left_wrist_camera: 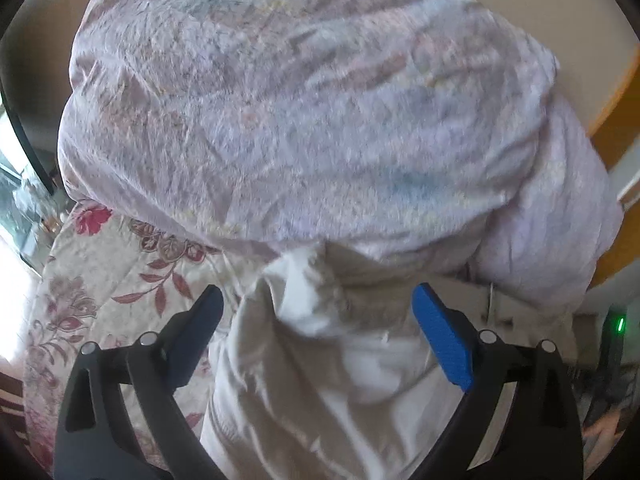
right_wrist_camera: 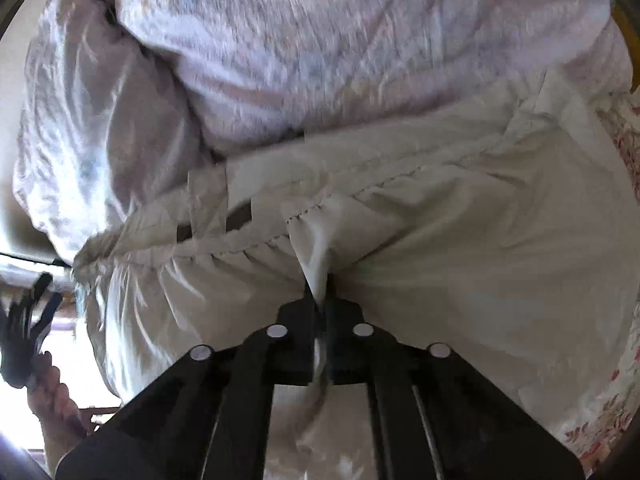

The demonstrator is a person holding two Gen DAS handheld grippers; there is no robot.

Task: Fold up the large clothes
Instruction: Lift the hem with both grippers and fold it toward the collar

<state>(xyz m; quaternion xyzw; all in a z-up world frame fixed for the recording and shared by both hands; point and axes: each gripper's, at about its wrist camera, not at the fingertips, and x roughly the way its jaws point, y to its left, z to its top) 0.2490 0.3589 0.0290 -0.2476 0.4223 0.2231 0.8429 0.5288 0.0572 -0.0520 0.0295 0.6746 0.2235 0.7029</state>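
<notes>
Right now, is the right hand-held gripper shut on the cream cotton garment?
Shut: the right hand-held gripper pinches a fold of the cream cotton garment between closed fingers.

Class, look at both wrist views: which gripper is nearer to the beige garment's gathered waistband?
Right. The right gripper is shut on a fold of the beige garment just below its gathered waistband. The left gripper is open, its fingers either side of plain cloth.

Floral bedspread (left_wrist_camera: 120, 280), lilac quilted bundle (left_wrist_camera: 300, 100), perhaps a wooden headboard (left_wrist_camera: 616, 92) behind.
</notes>
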